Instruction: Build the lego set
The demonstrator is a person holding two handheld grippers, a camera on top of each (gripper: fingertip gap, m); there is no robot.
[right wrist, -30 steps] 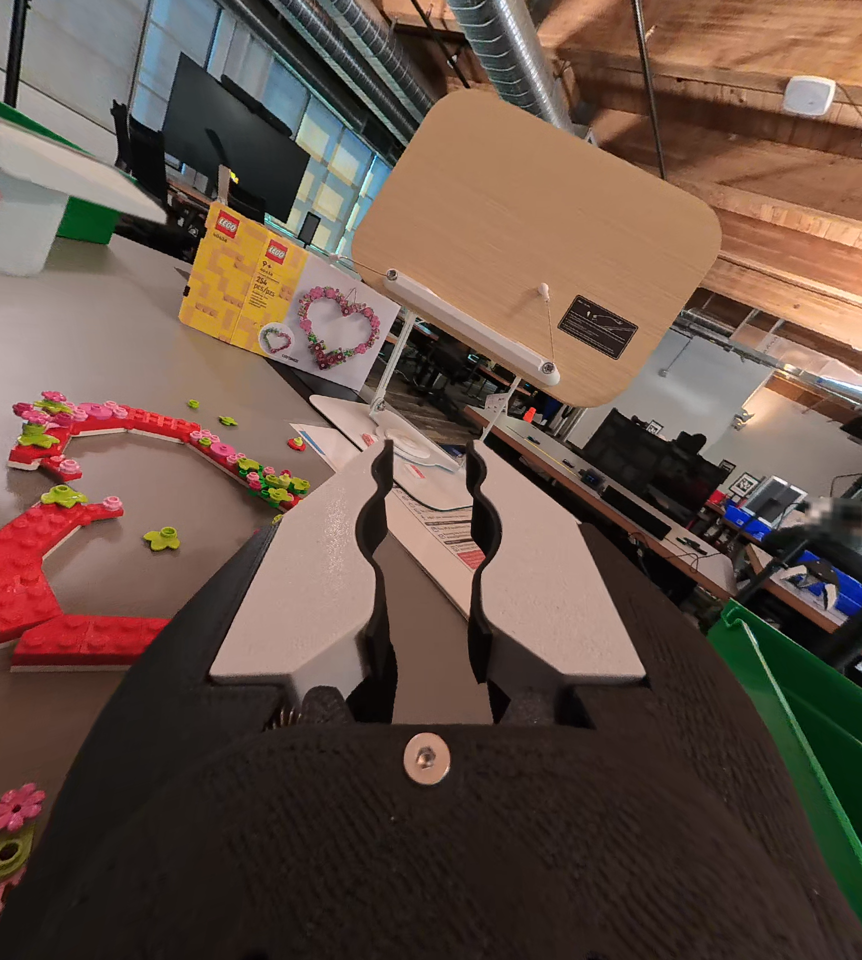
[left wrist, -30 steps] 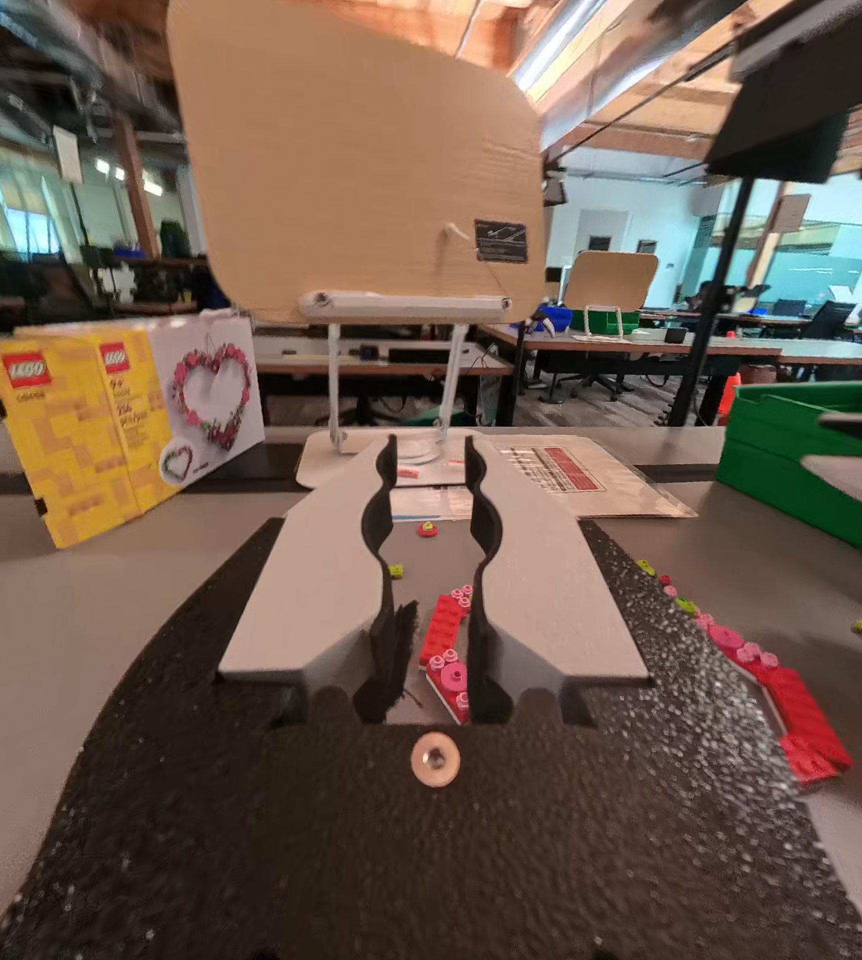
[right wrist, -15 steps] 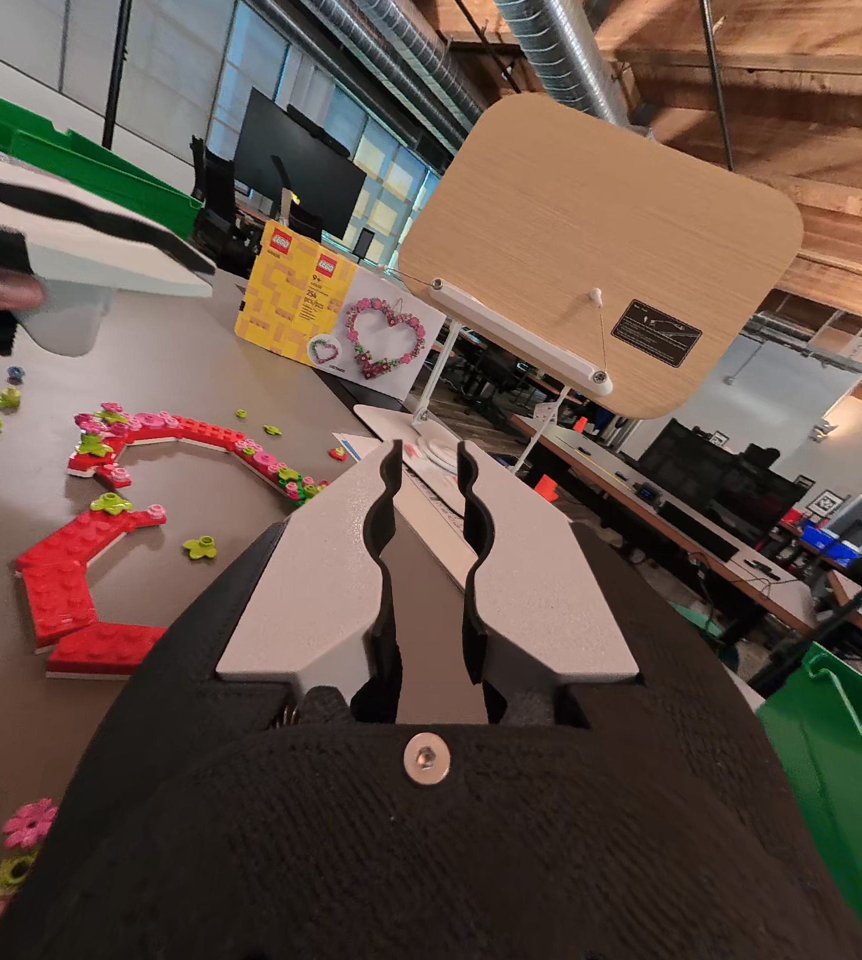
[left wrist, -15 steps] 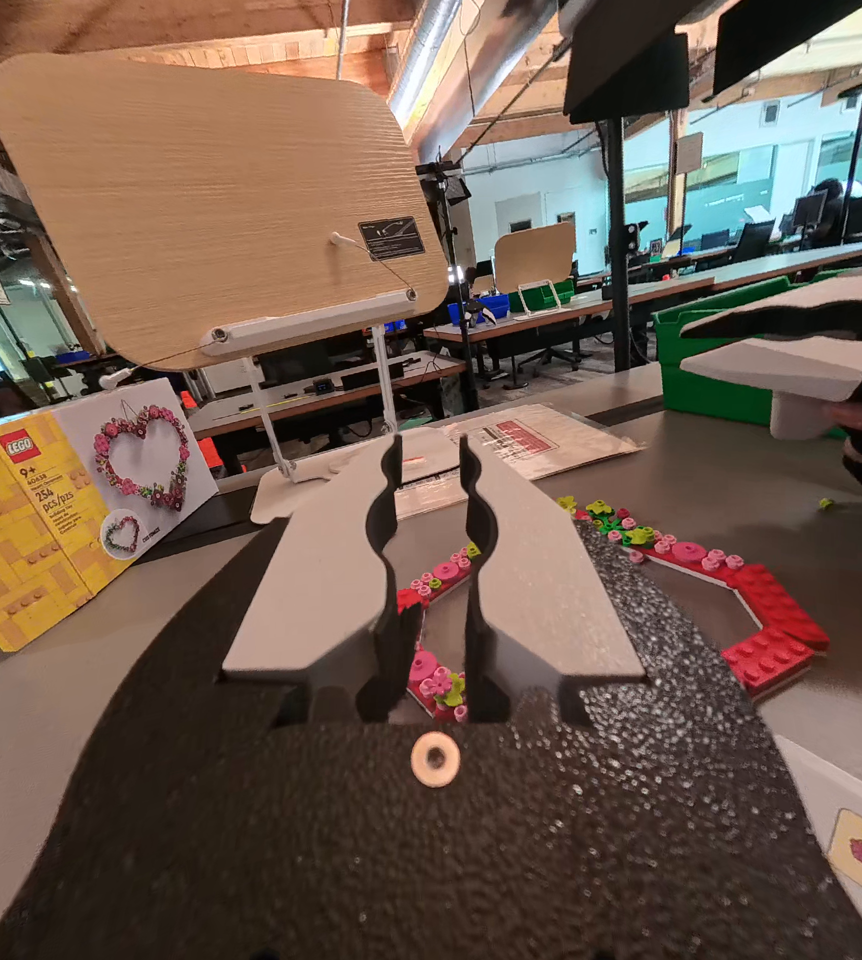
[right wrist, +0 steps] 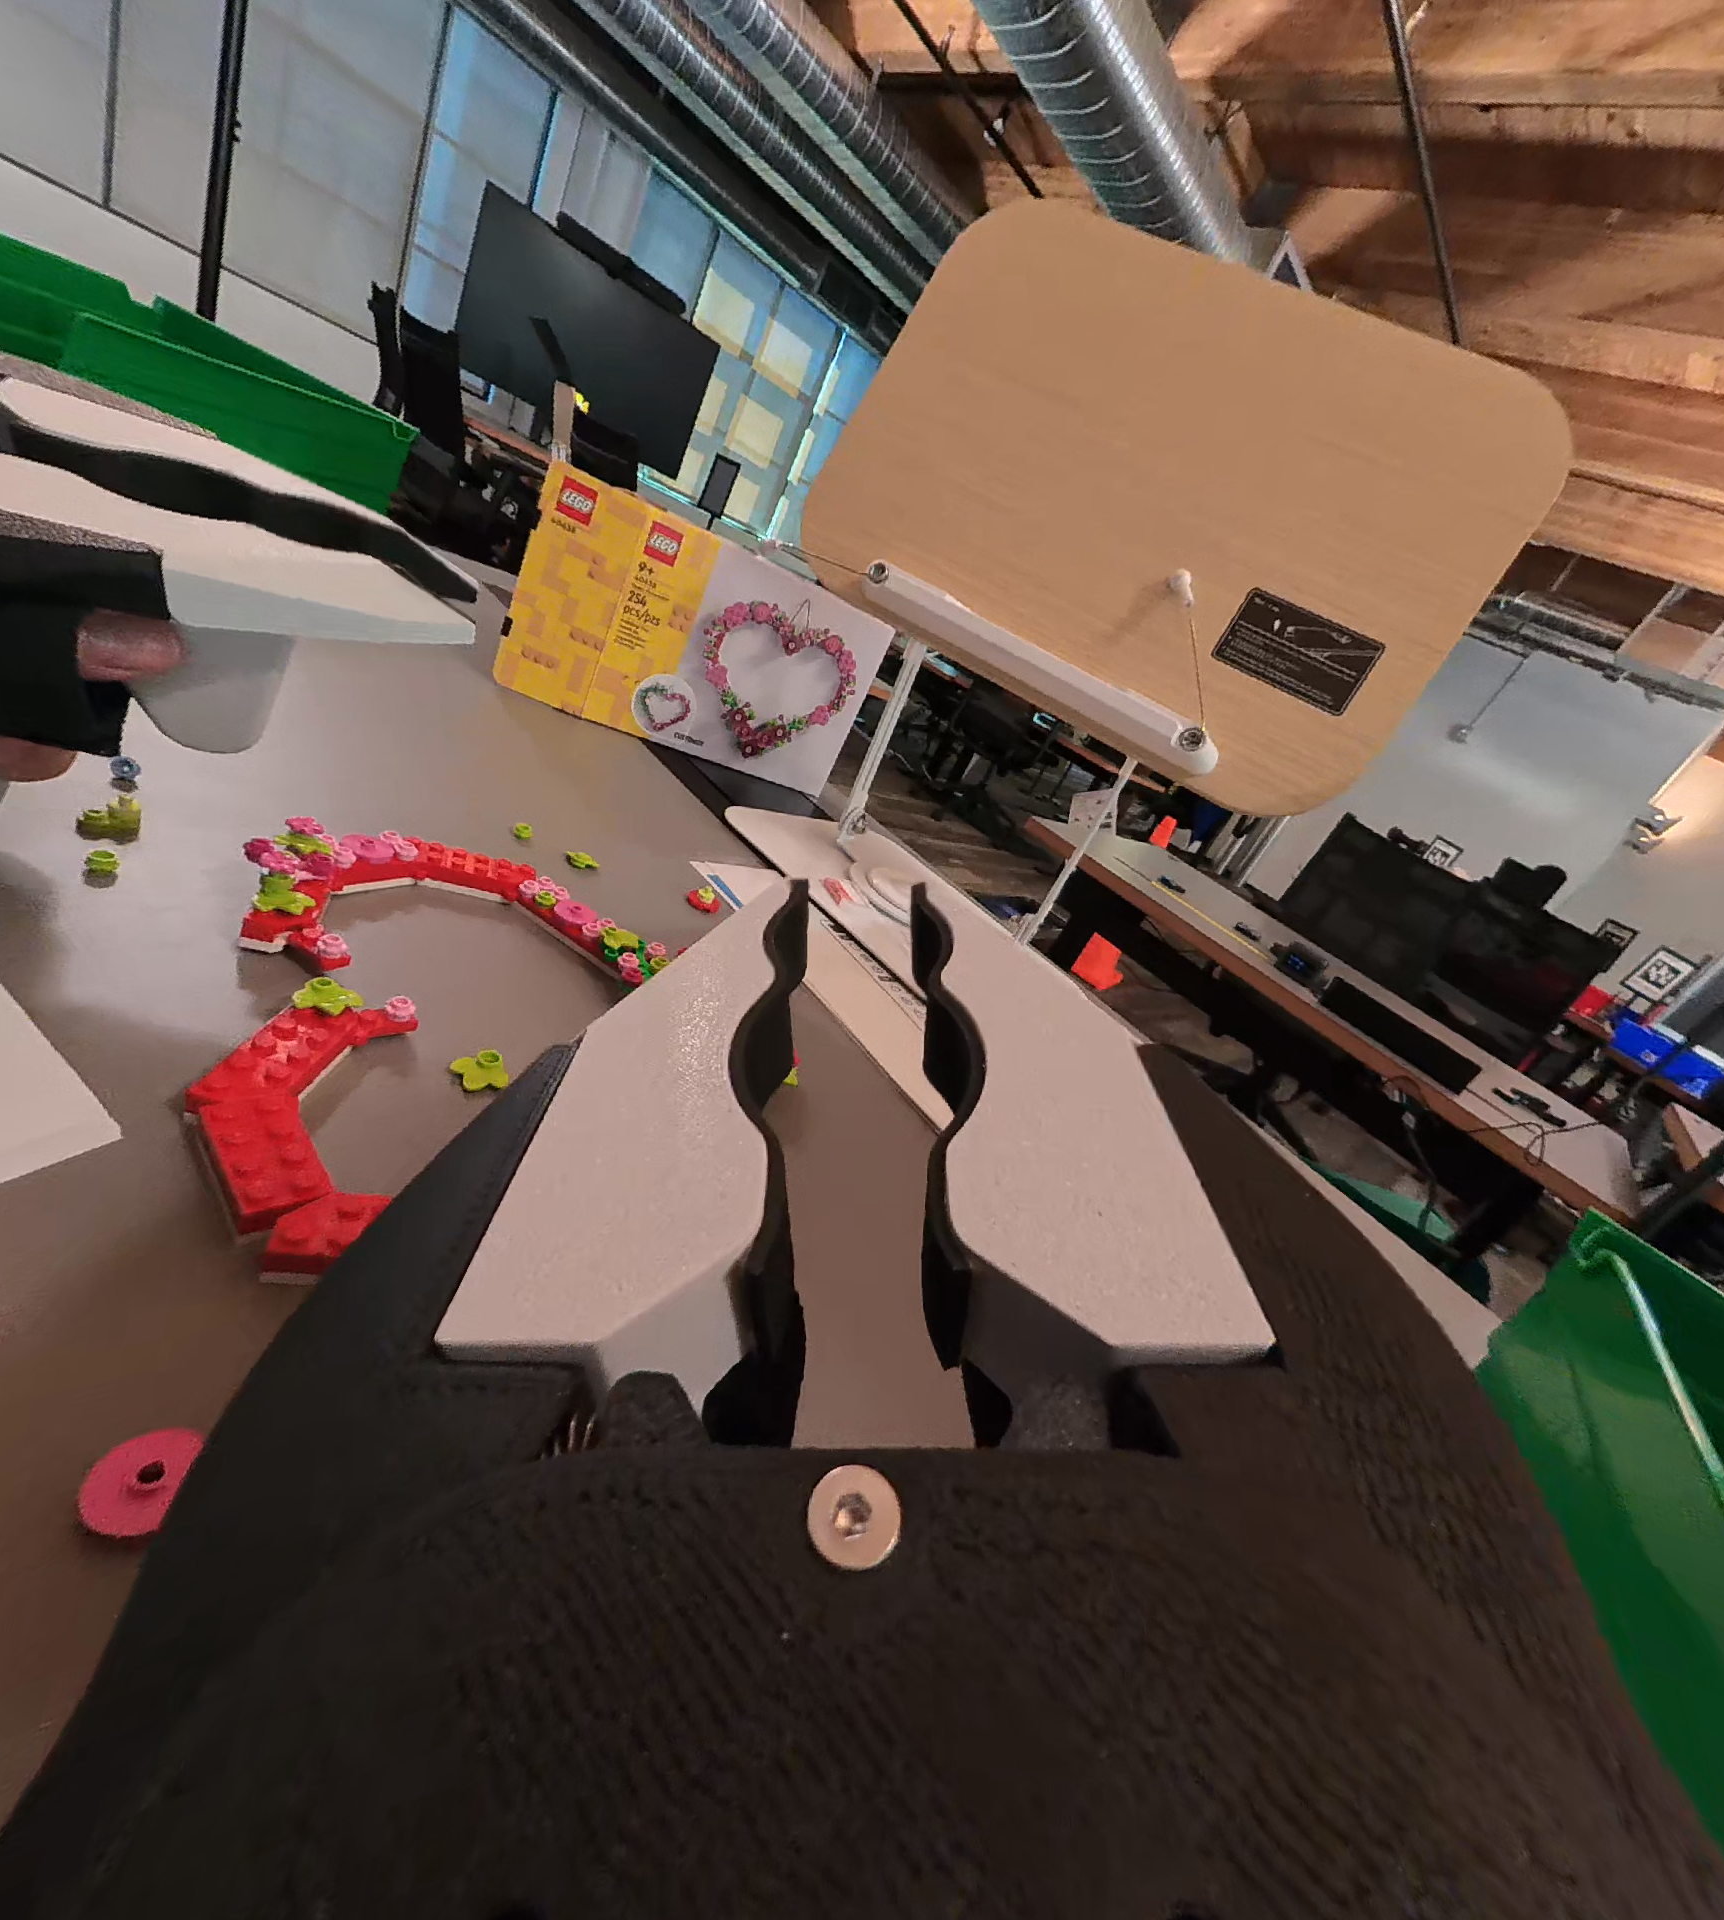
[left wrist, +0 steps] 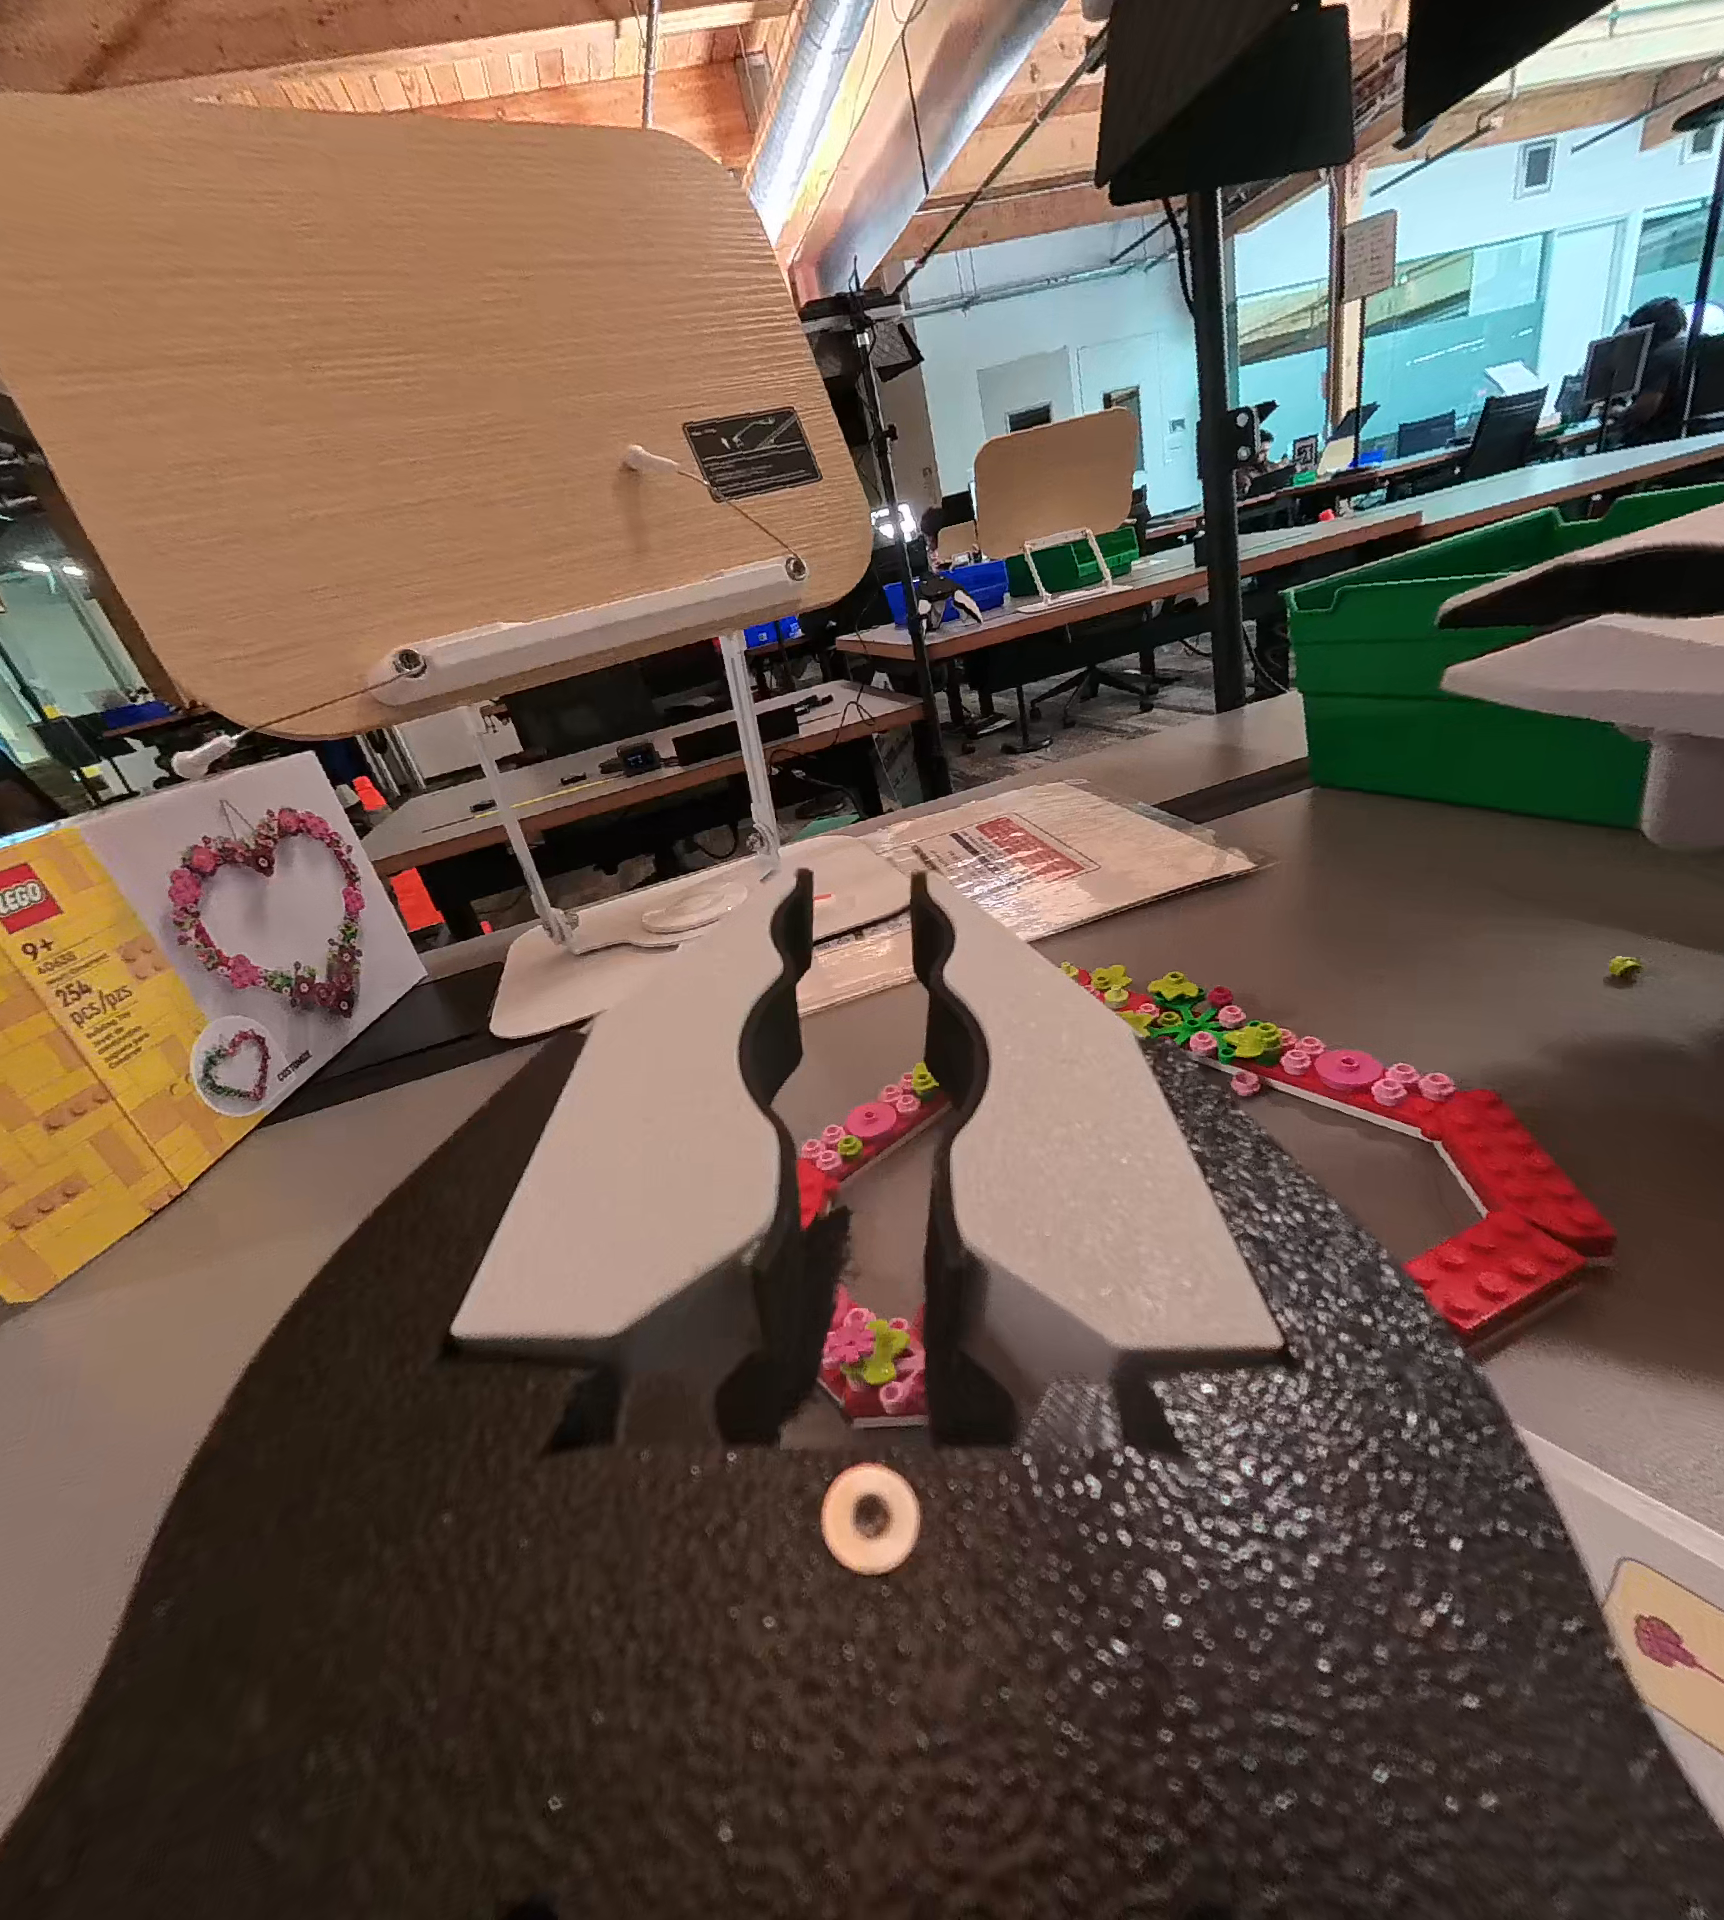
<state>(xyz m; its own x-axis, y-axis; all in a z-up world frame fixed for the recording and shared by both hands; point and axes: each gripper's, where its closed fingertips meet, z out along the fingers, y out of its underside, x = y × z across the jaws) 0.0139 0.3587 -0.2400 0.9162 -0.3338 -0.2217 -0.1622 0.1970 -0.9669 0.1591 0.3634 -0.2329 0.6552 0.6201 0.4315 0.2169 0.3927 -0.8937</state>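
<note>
Lying flat on the grey bench (right wrist: 484,727), the red heart frame (right wrist: 338,997) is only partly built — two curved brick runs studded with pink and lime flowers, with a gap between them facing the left tool (right wrist: 463,613). Left tool (left wrist: 860,914) hovers above the frame, fingers apart and empty. Right tool (right wrist: 858,914) hangs just beside the frame — fingers parted too, gripping nothing, aimed toward the wooden book stand (right wrist: 1180,499).
</note>
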